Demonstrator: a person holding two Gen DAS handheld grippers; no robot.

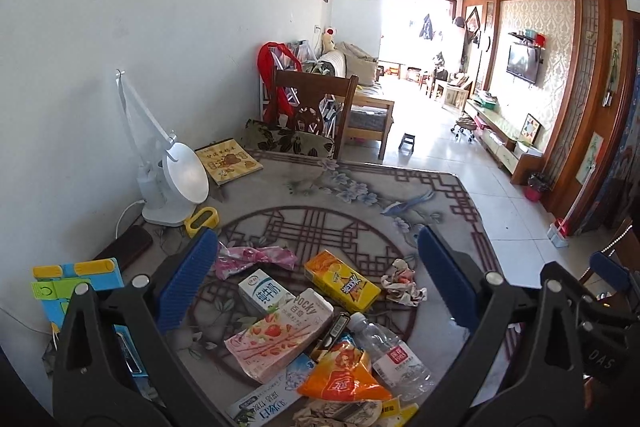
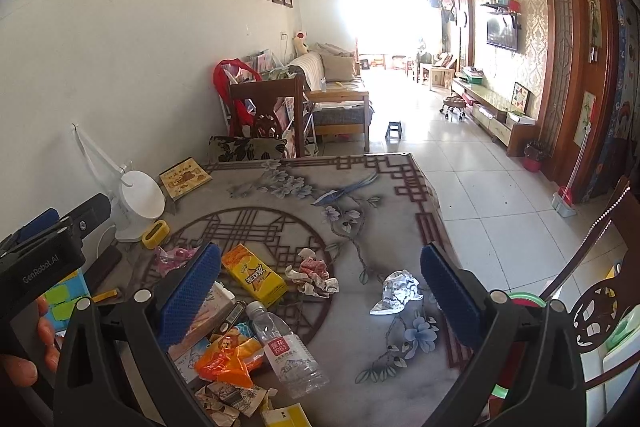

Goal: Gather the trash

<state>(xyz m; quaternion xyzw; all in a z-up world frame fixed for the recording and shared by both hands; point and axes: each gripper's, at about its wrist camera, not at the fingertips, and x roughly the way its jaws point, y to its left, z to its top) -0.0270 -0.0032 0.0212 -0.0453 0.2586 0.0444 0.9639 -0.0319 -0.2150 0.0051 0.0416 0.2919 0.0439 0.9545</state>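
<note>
Left wrist view shows your left gripper (image 1: 316, 275) spread wide with nothing between its blue pads, hanging tilted down over the litter on the table (image 1: 400, 195). Right under it lie the milk carton (image 1: 266, 293), the pink Pocky box (image 1: 280, 333), the yellow drink box (image 1: 342, 281) and the pink wrapper (image 1: 252, 259); nearer you are the orange snack bag (image 1: 342, 375) and the clear water bottle (image 1: 390, 355), with a crumpled paper ball (image 1: 402, 285) off to the right. Your right gripper (image 2: 320, 295) is just as wide and empty, hovering beside the same heap, and a separate crumpled white wrapper (image 2: 396, 291) lies apart between its jaws. By my reading you are at the start: nothing is picked up, and no bin is visible in either view. Next, choose one piece per gripper, lower until the pads straddle it, then close. The bottle looks likely to roll; take it across its body.
</note>
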